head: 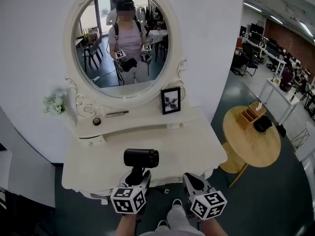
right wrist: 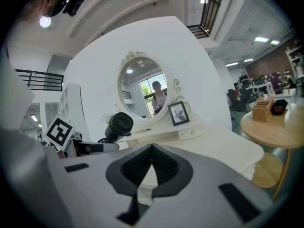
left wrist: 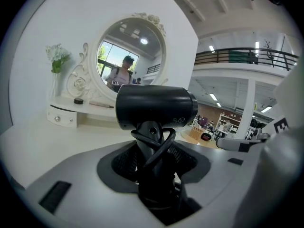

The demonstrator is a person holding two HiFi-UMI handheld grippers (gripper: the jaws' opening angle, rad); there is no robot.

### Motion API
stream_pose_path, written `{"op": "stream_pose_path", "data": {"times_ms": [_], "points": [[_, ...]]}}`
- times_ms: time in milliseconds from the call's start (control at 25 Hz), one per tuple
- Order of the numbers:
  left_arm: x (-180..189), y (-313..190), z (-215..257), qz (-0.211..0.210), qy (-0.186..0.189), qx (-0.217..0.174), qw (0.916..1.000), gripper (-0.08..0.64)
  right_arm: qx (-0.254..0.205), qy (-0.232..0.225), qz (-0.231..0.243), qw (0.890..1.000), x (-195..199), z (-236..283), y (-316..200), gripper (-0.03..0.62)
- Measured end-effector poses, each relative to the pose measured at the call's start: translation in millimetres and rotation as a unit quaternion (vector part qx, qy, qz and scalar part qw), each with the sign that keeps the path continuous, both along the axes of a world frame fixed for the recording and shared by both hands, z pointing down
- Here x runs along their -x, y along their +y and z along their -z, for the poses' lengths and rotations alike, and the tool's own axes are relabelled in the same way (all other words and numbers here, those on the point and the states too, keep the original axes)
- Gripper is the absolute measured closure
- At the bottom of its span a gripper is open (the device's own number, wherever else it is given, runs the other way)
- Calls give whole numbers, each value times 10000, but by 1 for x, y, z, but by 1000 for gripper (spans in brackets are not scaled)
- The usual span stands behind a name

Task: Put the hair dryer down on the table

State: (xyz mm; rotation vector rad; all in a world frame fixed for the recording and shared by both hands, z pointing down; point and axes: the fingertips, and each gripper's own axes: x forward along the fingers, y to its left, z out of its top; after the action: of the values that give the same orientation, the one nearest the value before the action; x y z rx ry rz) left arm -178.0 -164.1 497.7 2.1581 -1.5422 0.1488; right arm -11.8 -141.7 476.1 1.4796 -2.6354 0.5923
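Note:
A black hair dryer (head: 141, 158) stands upright, its barrel lying crosswise above the front part of the white dressing table (head: 93, 168). My left gripper (head: 137, 177) is shut on its handle, with the cord looped round the handle between the pads. The left gripper view shows the hair dryer (left wrist: 154, 106) filling the middle, clamped in my left gripper (left wrist: 154, 163). Just to the right, my right gripper (head: 195, 181) hangs over the table's front edge. In its own view the right gripper (right wrist: 152, 148) has its tips together and nothing in them, and the hair dryer (right wrist: 119, 124) shows at the left.
An oval mirror (head: 121, 38) rises at the back of the table above a raised shelf. On that shelf are a small picture frame (head: 171, 100), white flowers (head: 54, 103) and a small black disc (head: 96, 121). A round wooden side table (head: 251, 141) stands to the right.

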Motion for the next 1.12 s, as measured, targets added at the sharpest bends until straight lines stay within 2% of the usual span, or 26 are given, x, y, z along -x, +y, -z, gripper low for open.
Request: {"op": "stream_pose_path", "data": {"times_ms": [480,1120], "points": [[-7,-70,9,314,-101,-136,9994,364,-27,-86,284,9996,-12,3,-87,589],[-14,-123,12,446,-250,-115,9986,364,84,-153,449,9988,-21,-3,-135,589]]}}
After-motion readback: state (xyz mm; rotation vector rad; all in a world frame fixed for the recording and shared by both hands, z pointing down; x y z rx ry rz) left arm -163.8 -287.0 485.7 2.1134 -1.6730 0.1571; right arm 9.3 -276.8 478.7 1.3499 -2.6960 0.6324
